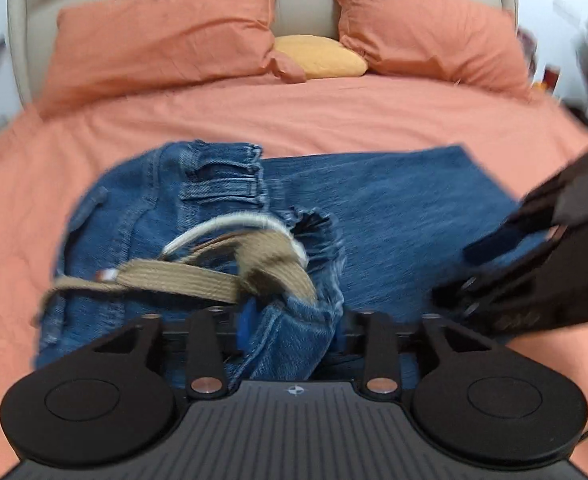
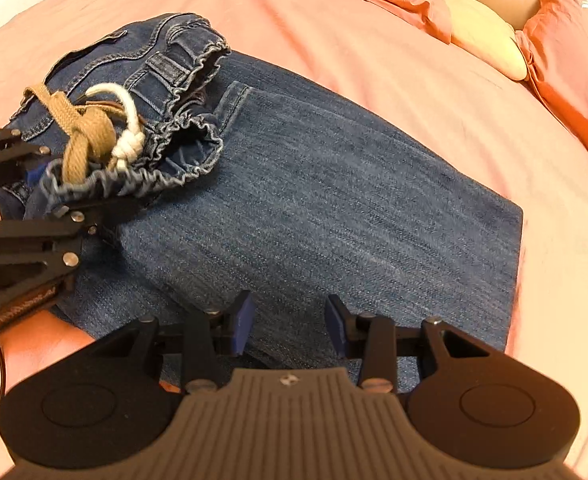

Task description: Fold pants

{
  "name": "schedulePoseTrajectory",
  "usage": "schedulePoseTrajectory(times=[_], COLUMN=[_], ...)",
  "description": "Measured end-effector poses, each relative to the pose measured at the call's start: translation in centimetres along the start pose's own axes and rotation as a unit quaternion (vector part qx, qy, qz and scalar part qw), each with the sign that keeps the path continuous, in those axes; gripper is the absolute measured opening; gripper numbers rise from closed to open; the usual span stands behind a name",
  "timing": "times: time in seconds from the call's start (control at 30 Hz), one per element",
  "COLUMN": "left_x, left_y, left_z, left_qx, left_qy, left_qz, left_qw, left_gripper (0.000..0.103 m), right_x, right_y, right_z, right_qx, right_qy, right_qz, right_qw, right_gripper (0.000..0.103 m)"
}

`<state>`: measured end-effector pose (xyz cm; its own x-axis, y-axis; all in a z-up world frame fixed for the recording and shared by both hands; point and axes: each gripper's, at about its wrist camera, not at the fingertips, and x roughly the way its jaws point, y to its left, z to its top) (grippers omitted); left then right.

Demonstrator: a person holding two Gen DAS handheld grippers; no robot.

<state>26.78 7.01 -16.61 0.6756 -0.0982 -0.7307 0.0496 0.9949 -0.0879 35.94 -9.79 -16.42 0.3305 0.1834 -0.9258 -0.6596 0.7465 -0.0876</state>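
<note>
Jeans: I see the blue denim jeans (image 2: 333, 200) folded on the salmon bed sheet (image 2: 413, 60), legs lying flat, elastic waistband (image 2: 166, 168) bunched up on top at one end.
Drawstrings: a tan flat cord (image 2: 86, 136) and a white knotted cord (image 2: 128, 136) sit tangled on the waistband.
Left tongs (image 1: 294, 320): waistband denim lies between my blue pads; jaws partly apart, and I cannot tell if they press the cloth.
Right tongs (image 2: 288, 324): jaws partly spread, nothing between the pads, hovering over the near edge of the folded legs.
Background: two orange pillows (image 1: 166, 40) and a small yellow cushion (image 1: 321, 56) against the beige headboard (image 1: 305, 0).
</note>
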Motion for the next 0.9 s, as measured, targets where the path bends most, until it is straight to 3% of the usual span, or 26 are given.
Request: schedulePoseTrajectory(times=[0.13, 0.27, 0.43, 0.57, 0.73, 0.9], left_x=[-0.3, -1.1, -3.3, -4.9, -6.0, -6.4], left_y=[2.2, 4.0, 6.3, 8.2, 10.9, 13.8], left_z=[0.4, 0.5, 1.0, 2.0, 2.4, 1.6], left_qx=[-0.076, -0.128, -0.17, -0.172, -0.155, -0.144], left_qy=[0.006, 0.011, -0.003, -0.022, -0.014, -0.003], left_qz=[-0.068, -0.11, -0.163, -0.14, -0.077, -0.028], left_qw=[0.9948, 0.9856, 0.9719, 0.975, 0.9849, 0.9891], left_gripper=[0.065, 0.065, 0.068, 0.068, 0.068, 0.068], right_x=[0.0, -0.8, -2.9, -4.6, -5.8, -5.2], right_y=[0.2, 0.3, 0.4, 0.6, 0.8, -0.9], right_z=[-0.2, -0.4, -0.1, 0.7, 1.9, 2.5], right_qx=[-0.003, -0.003, 0.023, 0.06, 0.129, 0.255], right_qy=[-0.006, -0.009, -0.022, -0.042, -0.061, -0.067], right_qz=[-0.003, -0.009, 0.0, 0.003, 0.017, 0.069], right_qw=[1.0, 1.0, 0.999, 0.997, 0.99, 0.962], right_gripper=[0.037, 0.038, 0.049, 0.05, 0.054, 0.065])
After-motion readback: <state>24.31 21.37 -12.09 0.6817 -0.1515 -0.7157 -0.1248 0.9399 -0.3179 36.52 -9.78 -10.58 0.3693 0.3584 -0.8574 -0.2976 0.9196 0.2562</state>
